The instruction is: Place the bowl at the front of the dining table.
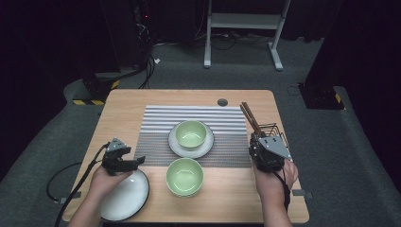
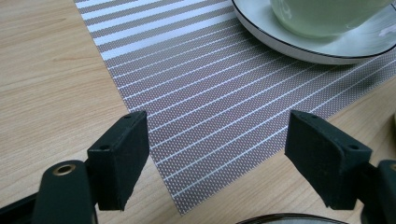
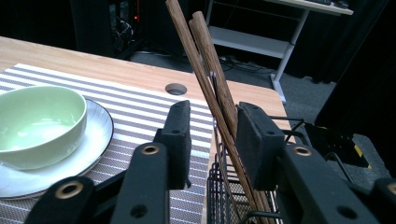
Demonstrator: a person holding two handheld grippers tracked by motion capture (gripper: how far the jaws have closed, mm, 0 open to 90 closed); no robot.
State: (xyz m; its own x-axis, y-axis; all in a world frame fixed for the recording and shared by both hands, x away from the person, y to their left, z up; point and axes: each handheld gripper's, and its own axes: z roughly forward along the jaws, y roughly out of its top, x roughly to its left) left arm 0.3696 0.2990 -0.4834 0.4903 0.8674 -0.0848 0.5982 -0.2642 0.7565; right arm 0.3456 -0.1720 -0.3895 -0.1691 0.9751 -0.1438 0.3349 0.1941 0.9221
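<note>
Wood-grain tabletop all the way across, and nearest the person's edge there's a white plate with a dark rim sitting bare on the left, partly under the left hand. The left gripper hovers right at that plate's far edge, jaws wide apart with nothing between them. In the left gripper view they frame the near corner of the striped placemat and that's it, just mat and bare wood in the gap.

Next to the plate, about the middle of the near side, a pale green bowl sits straight on the wood, just touching the mat's front edge or close to it, can't quite tell.

Over on the right, the right hand holds the right gripper up at a black wire holder near the table's right edge. The brown wooden chopsticks stand in that holder, leaning up and toward the far left. They run right up through the gap between the jaws, which are about half open. The sticks lie against the right-hand pad or very near it, with clear daylight on the other side, so the pads aren't clamped on them.

Further back, a second green bowl sits on a white saucer plate in the middle of the mat. Past that, a round cable hole in the tabletop, then grey carpet and a white metal frame in the dark.
</note>
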